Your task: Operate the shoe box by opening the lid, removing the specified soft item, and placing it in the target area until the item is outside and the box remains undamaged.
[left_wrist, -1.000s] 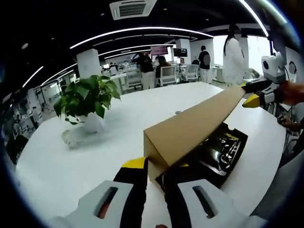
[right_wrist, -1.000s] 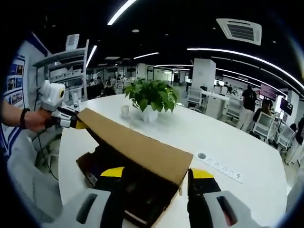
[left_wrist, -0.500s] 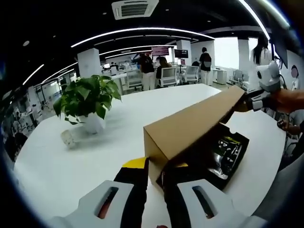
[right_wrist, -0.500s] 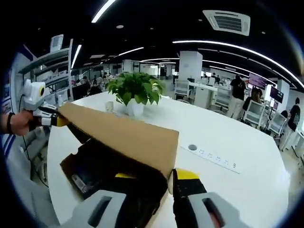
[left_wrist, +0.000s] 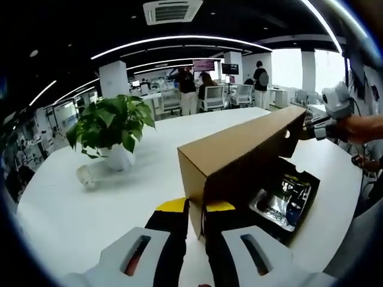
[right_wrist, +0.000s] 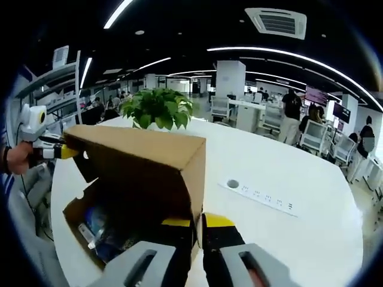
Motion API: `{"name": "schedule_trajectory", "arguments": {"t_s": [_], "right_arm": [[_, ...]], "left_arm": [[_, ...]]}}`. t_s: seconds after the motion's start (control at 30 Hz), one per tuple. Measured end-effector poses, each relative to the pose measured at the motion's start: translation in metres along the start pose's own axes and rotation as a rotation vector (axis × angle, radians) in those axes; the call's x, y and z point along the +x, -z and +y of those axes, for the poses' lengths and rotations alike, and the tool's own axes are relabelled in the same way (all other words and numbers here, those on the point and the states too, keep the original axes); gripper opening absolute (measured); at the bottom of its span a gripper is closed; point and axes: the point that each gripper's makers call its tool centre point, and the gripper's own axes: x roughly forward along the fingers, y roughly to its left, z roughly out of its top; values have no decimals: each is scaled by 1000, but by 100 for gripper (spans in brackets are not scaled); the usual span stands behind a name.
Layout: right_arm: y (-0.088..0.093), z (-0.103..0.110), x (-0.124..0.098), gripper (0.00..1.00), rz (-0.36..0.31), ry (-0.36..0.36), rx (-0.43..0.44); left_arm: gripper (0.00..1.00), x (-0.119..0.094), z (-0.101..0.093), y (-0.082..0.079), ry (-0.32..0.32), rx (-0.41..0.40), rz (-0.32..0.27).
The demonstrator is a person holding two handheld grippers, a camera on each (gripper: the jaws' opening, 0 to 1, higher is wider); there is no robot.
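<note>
Cardboard lid [left_wrist: 239,146] of the shoe box [right_wrist: 75,206] is raised near upright, pinched at both front corners. Left gripper [left_wrist: 196,209]: jaws pressed together on 1 lid corner (thin edge seen between the yellow tips). Right gripper [right_wrist: 196,222]: same, closed on the opposite corner. Each is also seen at the far end of the lid in the other's view, left gripper [right_wrist: 52,150] and right gripper [left_wrist: 311,128].

Box sits on the white table [left_wrist: 78,221], well apart from the potted plant [left_wrist: 111,128] and the power strip [right_wrist: 260,196].

Inside the box, a glossy bagged item [left_wrist: 281,200] is seen lying flat on the bottom, likewise in the right gripper view [right_wrist: 99,230]; exact contents cannot be told.

Handling judgement:
- Lid: light, stiff, but creases easily at the hinge; over-rotation is to be avoided.
- Item: likely soft and light, with a slippery film wrap. A pinch on a gathered fold near 1 end is preferred over a flat squeeze.
- 1 gripper is best kept on the lid so it is not dropped shut during extraction.
</note>
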Motion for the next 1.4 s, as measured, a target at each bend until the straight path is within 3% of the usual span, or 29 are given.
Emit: {"name": "schedule_trajectory", "arguments": {"t_s": [0.67,1.4], "right_arm": [[4,-10,19,0,13,-9,44],[16,-12,36,0,49,-2,52]], "left_arm": [[5,17,7,6,16,-13,17],[4,33,11,24,37,-41,60]]}}
